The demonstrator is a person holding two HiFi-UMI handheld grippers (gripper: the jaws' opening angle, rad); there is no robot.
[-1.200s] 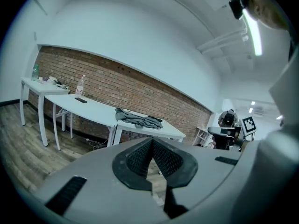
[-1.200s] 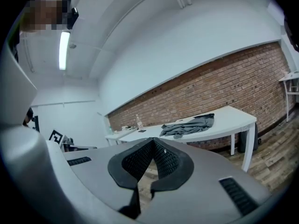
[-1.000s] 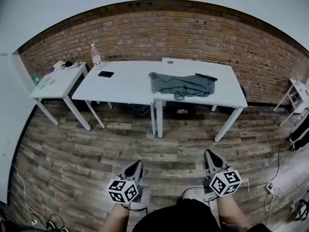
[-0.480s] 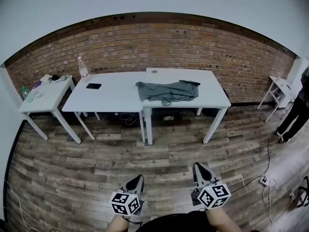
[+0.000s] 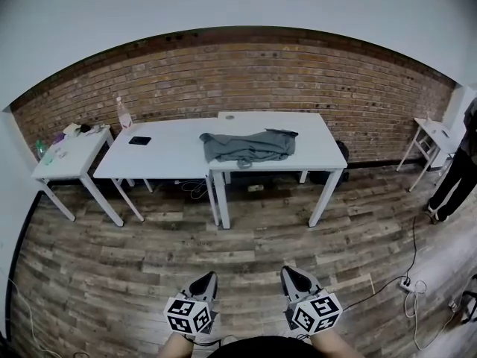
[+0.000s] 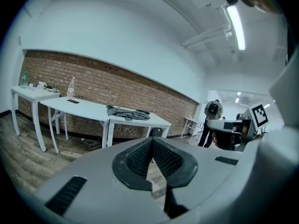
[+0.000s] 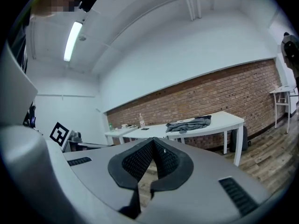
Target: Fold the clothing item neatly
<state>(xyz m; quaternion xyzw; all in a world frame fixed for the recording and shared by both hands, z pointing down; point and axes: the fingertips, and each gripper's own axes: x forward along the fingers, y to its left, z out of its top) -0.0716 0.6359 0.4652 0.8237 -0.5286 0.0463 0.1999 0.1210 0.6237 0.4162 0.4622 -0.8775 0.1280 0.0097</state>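
A crumpled grey garment (image 5: pixel 247 145) lies on the white table (image 5: pixel 317 155) against the brick wall, well away from me across the wooden floor. It also shows as a small grey heap in the left gripper view (image 6: pixel 127 112) and the right gripper view (image 7: pixel 189 124). My left gripper (image 5: pixel 207 280) and right gripper (image 5: pixel 291 276) hang low at the bottom of the head view, side by side, far short of the table. Both are shut with nothing between the jaws (image 6: pixel 152 146) (image 7: pixel 152 147).
A second white table (image 5: pixel 160 155) joins on the left, with a black phone (image 5: pixel 139 140) and a bottle (image 5: pixel 124 115). A smaller table (image 5: pixel 63 162) with clutter stands further left. A person (image 5: pixel 456 174) stands at the right by a small side table (image 5: pixel 432 136). Cables (image 5: pixel 406 283) lie on the floor.
The tables and garment have slid left in the head view. Both grippers have drifted lower and closer together. A person has come into view at the right edge.
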